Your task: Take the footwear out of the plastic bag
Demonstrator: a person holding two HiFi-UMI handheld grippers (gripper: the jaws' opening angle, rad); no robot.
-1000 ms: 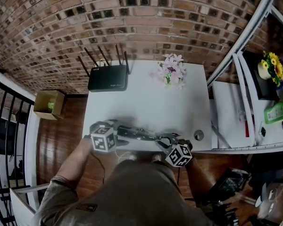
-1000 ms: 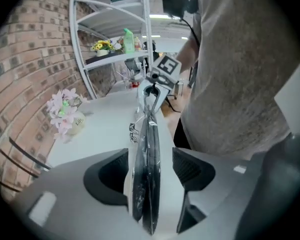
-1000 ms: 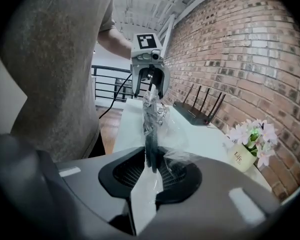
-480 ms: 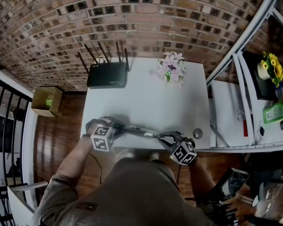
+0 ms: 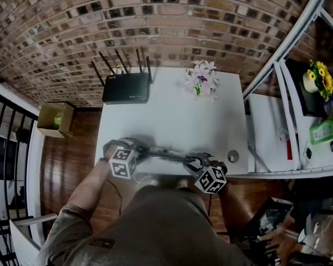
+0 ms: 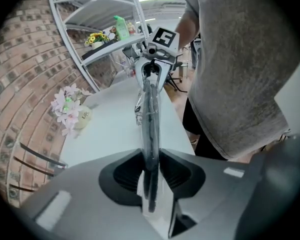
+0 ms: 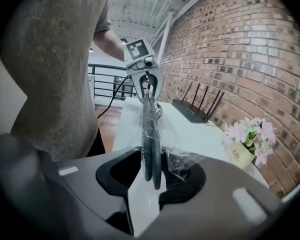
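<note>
The footwear, a flat dark pair pressed sole to sole, is still inside the clear plastic bag and hangs on edge between my two grippers, above the near edge of the white table and close to my body. The left gripper has just been closing, and its jaws now stand narrow and pinch one end of the pair through the film. The right gripper has just been opening. Its jaws stand part-way apart with the other end of the pair and a bunch of crumpled plastic between them, and I judge the pads slack on it rather than pressing. That leaves the load on one clamp, which worries me. If the right end is really free, the pair can pivot down out of those jaws and swing off the table edge toward the floor. The film is slick, so the left pinch may slip under that weight. The left pads also seem to trap plastic and sole together, so any pull from there would drag the bag along instead of sliding the footwear out. The two soles could also shear apart, one staying in the bag.
</note>
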